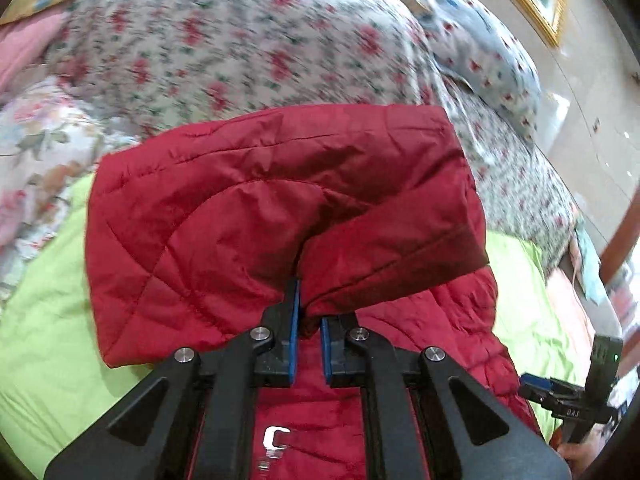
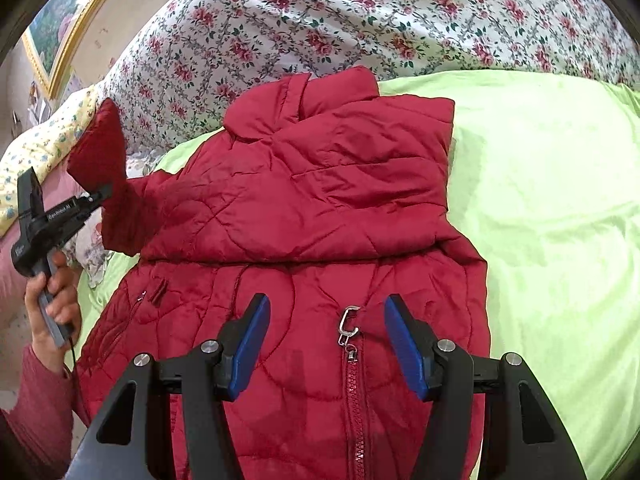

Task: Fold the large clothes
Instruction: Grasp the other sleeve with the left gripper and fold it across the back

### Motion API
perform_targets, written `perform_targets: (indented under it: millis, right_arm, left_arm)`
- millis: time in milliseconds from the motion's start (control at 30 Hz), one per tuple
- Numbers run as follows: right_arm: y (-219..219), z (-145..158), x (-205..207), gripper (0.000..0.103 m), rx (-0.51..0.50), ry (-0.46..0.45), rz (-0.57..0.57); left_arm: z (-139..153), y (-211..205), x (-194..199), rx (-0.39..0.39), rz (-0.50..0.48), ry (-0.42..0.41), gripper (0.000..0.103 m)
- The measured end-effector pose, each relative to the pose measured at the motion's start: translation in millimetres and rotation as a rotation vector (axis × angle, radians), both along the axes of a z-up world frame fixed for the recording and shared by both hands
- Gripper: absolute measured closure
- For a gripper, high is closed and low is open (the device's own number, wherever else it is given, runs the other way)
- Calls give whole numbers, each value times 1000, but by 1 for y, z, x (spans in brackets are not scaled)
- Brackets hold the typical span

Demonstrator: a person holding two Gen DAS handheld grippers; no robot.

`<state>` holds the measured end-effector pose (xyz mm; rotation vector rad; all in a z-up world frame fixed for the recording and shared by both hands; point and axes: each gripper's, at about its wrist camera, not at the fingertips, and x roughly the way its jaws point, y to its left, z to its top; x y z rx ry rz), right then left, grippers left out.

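Observation:
A red quilted jacket [image 2: 320,184] lies front up on a lime-green sheet [image 2: 540,200], zipped, with one sleeve folded across its chest. My left gripper [image 1: 308,308] is shut on the other sleeve [image 1: 280,200], whose cuff end drapes over the fingertips. In the right wrist view that sleeve [image 2: 108,152] is lifted off the bed at the jacket's left side, pinched by the left gripper [image 2: 100,196] in a person's hand [image 2: 52,300]. My right gripper [image 2: 326,304] hangs open just above the zipper pull [image 2: 349,320], with nothing between its blue pads.
A rose-patterned quilt [image 2: 320,20] is heaped behind the jacket. A yellow flowered pillow [image 2: 36,148] and a gilt-framed picture [image 2: 60,28] are at the far left. A blue flowered pillow [image 1: 480,52] lies at the bed's far end. The right gripper [image 1: 560,392] shows at the jacket's right edge.

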<state>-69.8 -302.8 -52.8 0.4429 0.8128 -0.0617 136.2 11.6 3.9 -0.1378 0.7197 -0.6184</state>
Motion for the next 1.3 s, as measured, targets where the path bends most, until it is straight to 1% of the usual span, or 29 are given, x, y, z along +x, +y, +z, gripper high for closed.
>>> perform_targets:
  millis: [167, 300, 467, 567, 733, 800, 900, 1000, 1100, 1133, 1167, 1200, 1233, 1267, 1300]
  right_arm:
    - [-4, -2, -1, 42, 22, -4, -7]
    - [-6, -3, 2, 42, 61, -9, -11]
    - [-6, 5, 10, 42, 75, -31, -5]
    - [-8, 11, 16, 42, 86, -50, 2]
    - [-17, 18, 27, 40, 124, -84, -11]
    - [-23, 18, 35, 40, 160, -98, -18]
    - [-30, 13, 51, 40, 245, -109, -16]
    - [-34, -1, 73, 40, 361, -112, 0]
    - [-37, -16, 94, 40, 424, -89, -23]
    - [-37, -20, 100, 46, 441, -87, -26]
    - [-37, -22, 104, 59, 443, -84, -26]
    - [-36, -24, 107, 68, 428, -76, -34]
    - [-36, -24, 108, 84, 413, -69, -45]
    - [-37, -25, 109, 87, 411, -72, -53]
    - [-37, -24, 108, 88, 409, -78, -60]
  left_arm:
    - [-9, -39, -15, 35, -63, 8, 97]
    - [-20, -74, -23, 79, -106, 22, 96]
    - [-33, -114, -33, 121, -165, 44, 96]
    - [-42, -132, -39, 134, -192, 61, 96]
    - [-56, -149, -44, 153, -216, 90, 96]
    - [-61, -153, -47, 163, -220, 94, 96]
    - [-65, -156, -49, 166, -219, 94, 96]
    - [-65, -156, -49, 156, -218, 100, 96]
    - [-66, -156, -49, 155, -224, 104, 96]
    - [-66, -154, -50, 154, -227, 108, 96]
    - [-66, -154, -50, 157, -224, 109, 95]
    - [-66, -152, -51, 159, -226, 113, 92]
    - [-65, -150, -51, 153, -234, 125, 87]
    - [-65, -148, -51, 143, -240, 138, 81]
    - [-64, -144, -51, 132, -244, 149, 78]
